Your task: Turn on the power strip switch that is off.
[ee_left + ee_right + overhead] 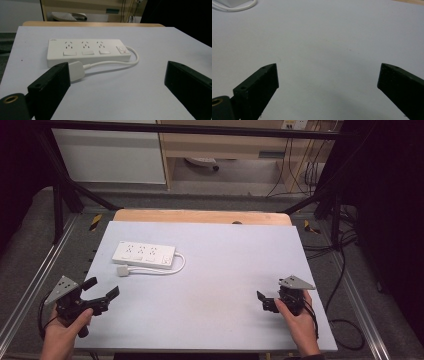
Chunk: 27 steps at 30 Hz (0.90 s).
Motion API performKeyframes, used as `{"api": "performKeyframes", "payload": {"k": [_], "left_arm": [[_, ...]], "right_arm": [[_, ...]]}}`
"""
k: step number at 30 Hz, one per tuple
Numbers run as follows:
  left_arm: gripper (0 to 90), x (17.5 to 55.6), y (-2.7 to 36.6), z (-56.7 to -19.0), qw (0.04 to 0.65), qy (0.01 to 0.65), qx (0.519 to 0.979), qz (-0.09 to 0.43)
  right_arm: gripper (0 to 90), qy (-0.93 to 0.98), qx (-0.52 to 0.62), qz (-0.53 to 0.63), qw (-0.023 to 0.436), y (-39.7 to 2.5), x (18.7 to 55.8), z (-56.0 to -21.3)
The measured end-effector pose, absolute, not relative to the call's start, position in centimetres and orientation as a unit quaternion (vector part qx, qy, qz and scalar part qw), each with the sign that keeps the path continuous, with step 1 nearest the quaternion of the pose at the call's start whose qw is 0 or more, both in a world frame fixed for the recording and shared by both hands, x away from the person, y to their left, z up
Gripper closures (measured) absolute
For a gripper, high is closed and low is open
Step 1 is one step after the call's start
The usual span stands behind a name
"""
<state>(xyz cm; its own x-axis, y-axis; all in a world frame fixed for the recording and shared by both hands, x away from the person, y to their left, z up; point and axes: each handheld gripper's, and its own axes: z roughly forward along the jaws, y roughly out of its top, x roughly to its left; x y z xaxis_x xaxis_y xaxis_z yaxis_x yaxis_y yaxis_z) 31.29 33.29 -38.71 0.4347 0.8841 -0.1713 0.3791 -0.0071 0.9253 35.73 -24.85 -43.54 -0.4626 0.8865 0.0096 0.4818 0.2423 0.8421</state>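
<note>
White power strip (144, 254) lies flat on the pale tabletop (220, 270), far-left part, w/ three sockets and a switch at its right end. Its white cable (172, 267) loops out from that end, curls back along the near side and ends in a white plug (123, 270) just beside the strip's near-left corner. In the left gripper view the strip (87, 51) sits straight ahead, plug (76, 70) close to the left jaw, not touching it.

Left gripper (100, 292) is held by a hand (62, 335) at the near-left corner of the table, jaws spread wide, nothing btwn them, pointing toward the strip. Right gripper (261, 300) is held by the other hand (300, 317) near the near-right edge, jaws also wide apart and empty, over bare surface; only a bit of cable (237, 7) shows at the top left of its view.

Nothing stands btwn either gripper and the strip. Centre and right of the tabletop are open. A wooden edge (200, 216) runs along the far side. Metal rails (30, 270) flank left and right, black frame legs (60, 205) at the far corners, loose floor cables (345, 285) to the right.
</note>
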Motion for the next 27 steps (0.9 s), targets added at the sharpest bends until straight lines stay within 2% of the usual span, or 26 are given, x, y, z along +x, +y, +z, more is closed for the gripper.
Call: {"api": "performKeyframes", "payload": {"k": [22, 27], "left_arm": [[6.9, 33.6, 33.2, -36.3, 0.535, 0.485, 0.646, 0.246], [6.8, 34.2, 32.9, -35.9, 0.532, 0.481, 0.653, 0.243]], "right_arm": [[3.9, 0.751, 0.458, 0.410, 0.241, -24.9, 35.9, -43.8], [3.9, 0.751, 0.458, 0.410, 0.240, -24.8, 35.9, -43.8]]}}
